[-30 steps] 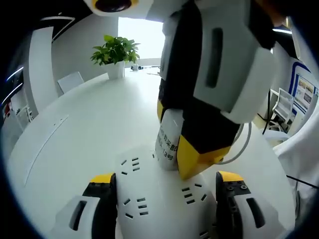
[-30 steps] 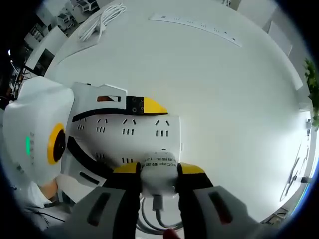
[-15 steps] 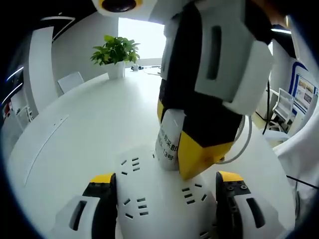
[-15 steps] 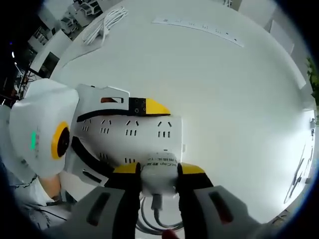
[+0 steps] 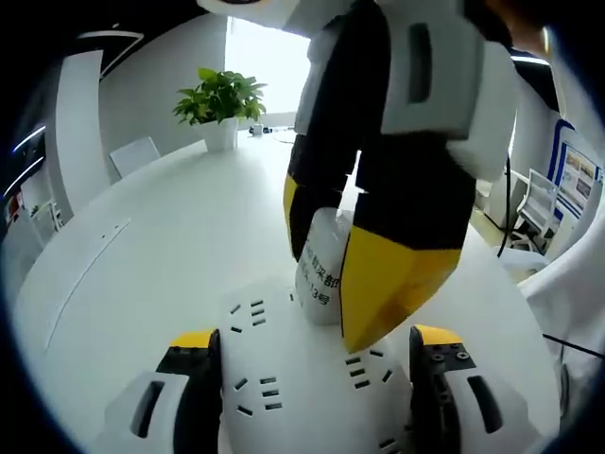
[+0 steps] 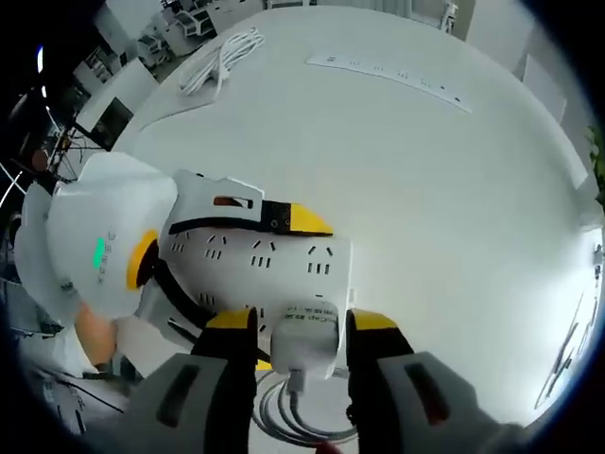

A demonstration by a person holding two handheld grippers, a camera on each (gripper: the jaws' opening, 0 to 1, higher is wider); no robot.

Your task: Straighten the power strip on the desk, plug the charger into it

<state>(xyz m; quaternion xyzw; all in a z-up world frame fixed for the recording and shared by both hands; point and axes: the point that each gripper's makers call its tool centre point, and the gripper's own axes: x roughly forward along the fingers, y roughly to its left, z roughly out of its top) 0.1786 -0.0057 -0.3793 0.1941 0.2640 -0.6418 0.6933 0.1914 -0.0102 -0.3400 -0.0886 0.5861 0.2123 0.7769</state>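
What changed: the right hand-held gripper [image 6: 288,333] has spread its jaws a little. A moment ago they pinched the charger [image 6: 304,333]; now there are small gaps on both sides, so it has let go.

What that means: the charger looks plugged in, and the plugging step seems about done.

Charger: it stands upright in the power strip [image 5: 302,378], right between the right jaws and above a loose white cable [image 6: 284,416].

Left hand-held gripper [image 5: 307,364]: its jaws hug both long sides of the power strip, holding it tight.

Power strip: it lies flat on the white counter [image 5: 170,236], near the edge closest to the person.

Far off: a plant [image 5: 219,97] at the far edge; another strip [image 6: 392,74] and a cable bundle [image 6: 222,57] well apart.
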